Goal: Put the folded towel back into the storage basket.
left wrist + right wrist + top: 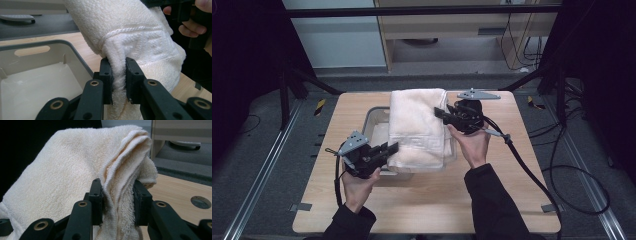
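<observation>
Dark curtains ring a wooden table (427,210) bearing a grey bin (373,117). Over the bin hangs a folded cream towel (419,127) (woven key-pattern band, no readable writing). At the bin's near edge the left claw (391,148) clamps one towel corner; at its far right the right claw (441,113) pinches another.

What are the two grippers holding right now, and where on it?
Both hold the folded towel. The left gripper pinches its near patterned end; the right gripper pinches the layered edges at its far end.
</observation>
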Motion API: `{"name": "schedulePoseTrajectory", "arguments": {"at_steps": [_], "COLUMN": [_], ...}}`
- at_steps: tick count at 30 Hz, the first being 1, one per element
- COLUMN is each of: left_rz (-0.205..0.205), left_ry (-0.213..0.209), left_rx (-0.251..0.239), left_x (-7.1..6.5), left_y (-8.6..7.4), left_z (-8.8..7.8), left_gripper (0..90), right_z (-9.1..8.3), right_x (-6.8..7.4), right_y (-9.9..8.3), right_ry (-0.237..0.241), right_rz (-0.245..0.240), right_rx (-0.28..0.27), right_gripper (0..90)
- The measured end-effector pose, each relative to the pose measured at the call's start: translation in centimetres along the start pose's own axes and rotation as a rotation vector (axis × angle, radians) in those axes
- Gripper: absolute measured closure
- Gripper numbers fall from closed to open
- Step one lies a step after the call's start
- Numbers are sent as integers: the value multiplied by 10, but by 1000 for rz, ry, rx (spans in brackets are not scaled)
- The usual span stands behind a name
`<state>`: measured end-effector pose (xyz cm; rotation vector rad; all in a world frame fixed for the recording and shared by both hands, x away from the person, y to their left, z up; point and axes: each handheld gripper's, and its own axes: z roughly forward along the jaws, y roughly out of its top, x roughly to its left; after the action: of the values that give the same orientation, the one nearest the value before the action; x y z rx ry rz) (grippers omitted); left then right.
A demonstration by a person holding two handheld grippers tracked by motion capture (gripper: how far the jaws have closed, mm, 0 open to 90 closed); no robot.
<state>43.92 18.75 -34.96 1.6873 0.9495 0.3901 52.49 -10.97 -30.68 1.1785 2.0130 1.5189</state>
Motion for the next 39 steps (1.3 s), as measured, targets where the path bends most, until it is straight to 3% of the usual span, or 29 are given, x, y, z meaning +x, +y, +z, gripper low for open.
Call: {"name": "schedulePoseTrajectory", "arguments": {"at_steps": [15,39], "left_rz": [-8,-43], "left_ry": [75,155], "left_rx": [-19,-27], "left_x": [19,47], "left_y": [5,7], "left_z": [-14,-31], "left_gripper": [773,772], "right_z": [26,62], "right_x": [18,40], "right_y": [14,21], "right_ry": [5,19], "right_rz": [-17,-11], "right_rx": [-4,-6], "right_gripper": [665,665]}}
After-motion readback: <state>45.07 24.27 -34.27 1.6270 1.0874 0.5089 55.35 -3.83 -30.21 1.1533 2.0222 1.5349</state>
